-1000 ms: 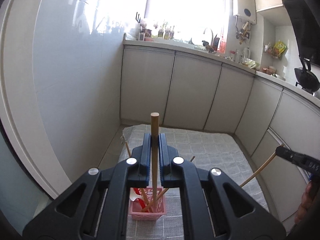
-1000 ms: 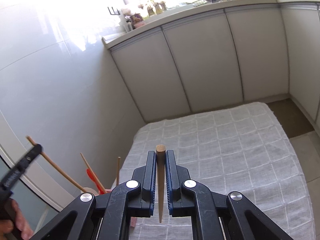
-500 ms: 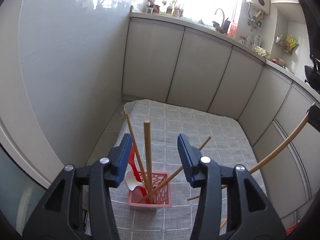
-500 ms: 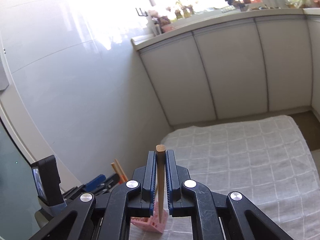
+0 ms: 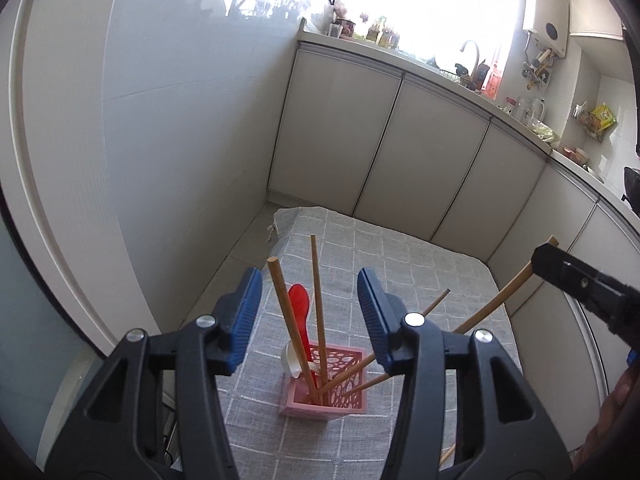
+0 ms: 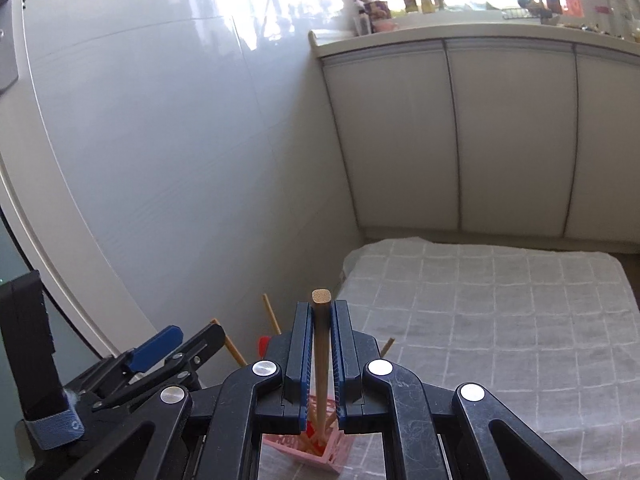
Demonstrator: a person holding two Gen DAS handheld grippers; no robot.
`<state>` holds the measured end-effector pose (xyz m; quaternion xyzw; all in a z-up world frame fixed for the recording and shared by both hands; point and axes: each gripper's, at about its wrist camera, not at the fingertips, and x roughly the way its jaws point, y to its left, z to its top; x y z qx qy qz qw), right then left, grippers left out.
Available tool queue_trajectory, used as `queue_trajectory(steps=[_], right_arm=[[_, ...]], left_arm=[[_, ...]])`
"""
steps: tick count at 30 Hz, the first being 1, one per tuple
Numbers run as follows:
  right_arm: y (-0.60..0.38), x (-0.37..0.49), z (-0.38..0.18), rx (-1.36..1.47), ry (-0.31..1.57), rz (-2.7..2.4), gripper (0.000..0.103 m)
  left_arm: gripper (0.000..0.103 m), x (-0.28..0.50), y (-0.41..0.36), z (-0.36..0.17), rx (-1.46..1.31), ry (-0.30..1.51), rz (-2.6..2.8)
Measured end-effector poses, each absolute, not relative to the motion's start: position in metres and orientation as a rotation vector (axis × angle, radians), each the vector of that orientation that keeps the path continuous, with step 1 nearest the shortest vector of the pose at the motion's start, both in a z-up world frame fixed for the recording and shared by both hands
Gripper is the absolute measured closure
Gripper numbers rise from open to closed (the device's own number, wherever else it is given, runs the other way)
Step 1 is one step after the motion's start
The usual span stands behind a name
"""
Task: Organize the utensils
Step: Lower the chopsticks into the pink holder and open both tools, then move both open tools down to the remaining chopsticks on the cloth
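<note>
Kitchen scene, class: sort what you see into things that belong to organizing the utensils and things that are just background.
Part of the job:
- pink perforated plastic holder
- wooden chopsticks standing in it
- red plastic spoon
- white spoon
- wooden chopstick in the right gripper
- open left gripper

Just background:
- grey checked cloth
- white cabinets
- tap

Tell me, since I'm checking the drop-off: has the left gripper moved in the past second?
Yes. The left gripper has opened, released its chopstick into the pink basket, and backed off: the basket shows fuller, farther from the fingers.
</note>
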<state>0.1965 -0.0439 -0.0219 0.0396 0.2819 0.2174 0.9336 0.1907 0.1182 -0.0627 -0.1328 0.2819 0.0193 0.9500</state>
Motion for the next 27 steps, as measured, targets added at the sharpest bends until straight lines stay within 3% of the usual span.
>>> queue_trajectory(steps=[14, 17, 20, 27], right_arm=[[-0.023, 0.217, -0.05, 0.036, 0.685, 0.422, 0.094], [-0.028, 0.218, -0.047, 0.041, 0.683, 0.414, 0.088], [-0.034, 0.215, -0.041, 0.048, 0.673, 0.418, 0.07], [-0.05, 0.196, -0.028, 0.042, 0.638, 0.399, 0.058]], left_arm=[[0.052, 0.189, 0.121, -0.065, -0.285, 0.588, 0.04], [0.052, 0.189, 0.119, -0.064, -0.279, 0.59, 0.039], [0.051, 0.19, 0.116, -0.064, -0.268, 0.593, 0.037], [0.044, 0.189, 0.108, -0.06, -0.245, 0.581, 0.034]])
